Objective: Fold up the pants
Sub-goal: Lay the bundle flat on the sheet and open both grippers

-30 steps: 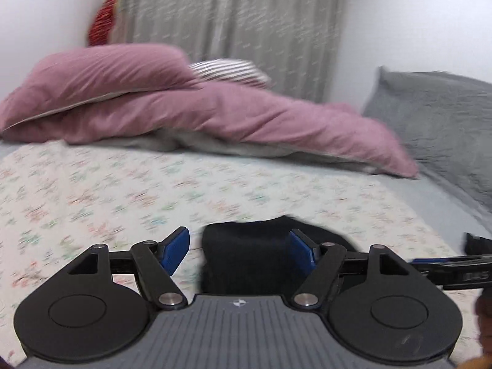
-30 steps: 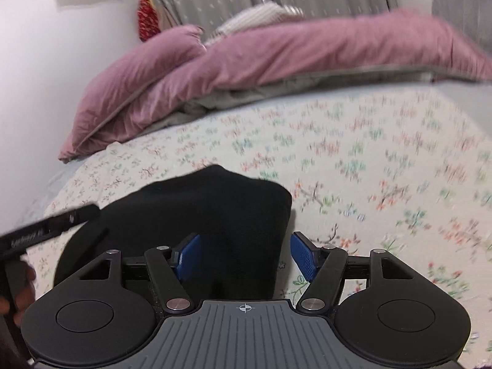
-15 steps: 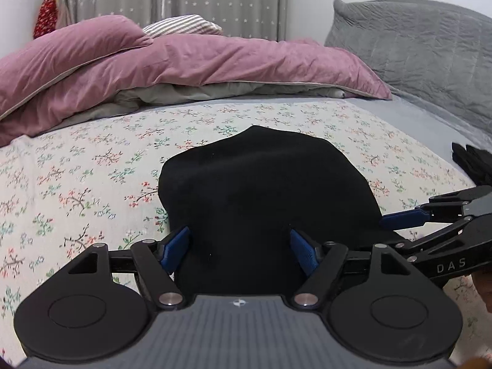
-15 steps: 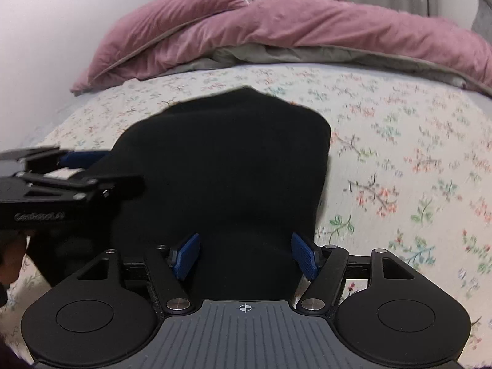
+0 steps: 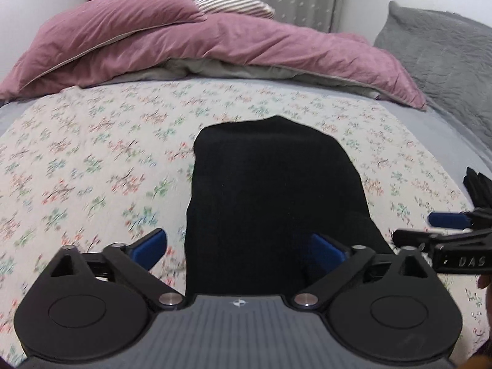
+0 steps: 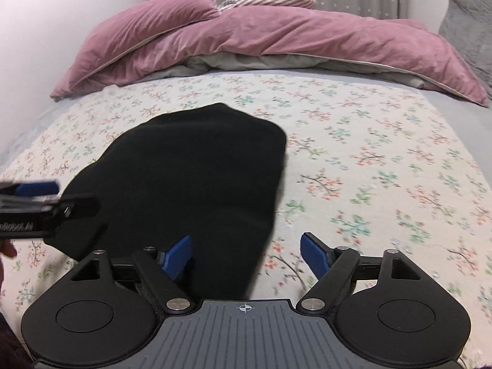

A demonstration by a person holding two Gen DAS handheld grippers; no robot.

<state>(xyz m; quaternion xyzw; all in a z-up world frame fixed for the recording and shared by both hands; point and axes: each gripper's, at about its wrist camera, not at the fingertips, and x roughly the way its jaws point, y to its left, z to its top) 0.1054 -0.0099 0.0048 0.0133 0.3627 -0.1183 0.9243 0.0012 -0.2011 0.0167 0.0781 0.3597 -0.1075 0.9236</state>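
Black folded pants (image 5: 273, 203) on floral bedsheet (image 5: 92, 160)

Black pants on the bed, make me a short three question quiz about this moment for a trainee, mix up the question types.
1. True or false: the black pants lie on the floral sheet.
2. Multiple choice: what lies bunched at the far end of the bed? A) a pink duvet B) a yellow towel C) a cardboard box.
3. Short answer: is any fabric pinched by the left gripper or the right gripper?

Key:
1. True.
2. A, the pink duvet.
3. No. Both sets of jaws are opening; pants fabric lies between the pads, but neither pair presses on it.
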